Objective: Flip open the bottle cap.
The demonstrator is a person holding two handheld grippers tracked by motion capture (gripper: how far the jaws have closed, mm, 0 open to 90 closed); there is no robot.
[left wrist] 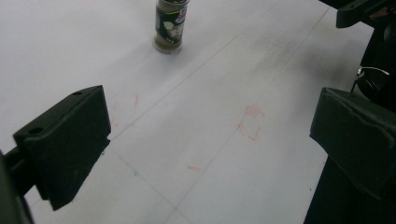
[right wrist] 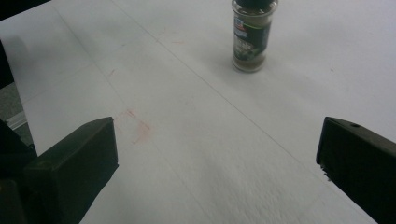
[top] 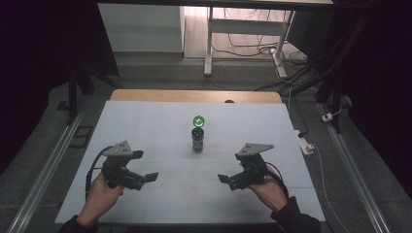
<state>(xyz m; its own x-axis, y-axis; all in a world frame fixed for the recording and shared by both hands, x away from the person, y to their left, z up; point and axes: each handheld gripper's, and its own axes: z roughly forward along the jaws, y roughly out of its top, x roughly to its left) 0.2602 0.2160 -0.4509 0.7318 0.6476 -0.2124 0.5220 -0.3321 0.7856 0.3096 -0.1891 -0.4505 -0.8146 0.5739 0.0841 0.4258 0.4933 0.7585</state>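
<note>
**Both claws poised ahead of the spice jar**

The small glass spice jar with a green lid (top: 197,134) stands upright mid-desk (top: 145,126), untouched. The left claw (top: 151,176) and right claw (top: 223,178) hover near the person's edge, both released and empty. The reach seems about to begin; next, one claw must advance and straddle the jar.

A white-topped table (top: 145,126) with a wooden far edge stands on grey floor (top: 43,160) in a dim room, beyond it a white-legged desk (top: 209,43) and tangled cables (top: 252,46).
</note>
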